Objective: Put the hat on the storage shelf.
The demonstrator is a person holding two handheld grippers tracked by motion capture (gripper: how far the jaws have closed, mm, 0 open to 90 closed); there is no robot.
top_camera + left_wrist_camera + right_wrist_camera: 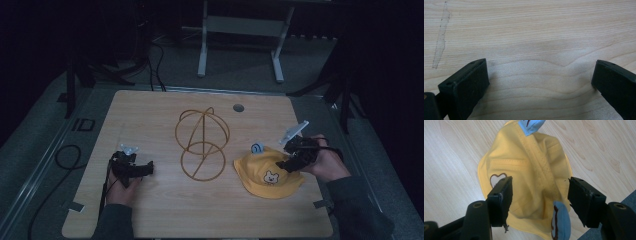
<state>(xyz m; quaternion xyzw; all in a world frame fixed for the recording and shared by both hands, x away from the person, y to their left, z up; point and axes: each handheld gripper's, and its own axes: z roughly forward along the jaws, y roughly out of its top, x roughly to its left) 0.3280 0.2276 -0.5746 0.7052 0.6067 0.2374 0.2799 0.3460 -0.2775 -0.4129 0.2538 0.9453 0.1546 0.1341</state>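
1. The wooden table [165, 215] carries a yellow hat [267, 172] at its right side, lying flat with a small animal face patch on it and a light blue ear [257, 148] at its far edge
2. The right gripper [295, 156] hangs over the hat's right part, held by the person's right hand [327, 165]; in the right gripper view its 2 jaws stand wide apart above the yellow fabric, gripping nothing
3. The left gripper [131, 167] sits low over bare wood at the table's left, jaws spread with only wood grain between them
4. A wire frame [202, 144] of gold-coloured hoops stands at the table's middle, between the 2 grippers, apart from the hat
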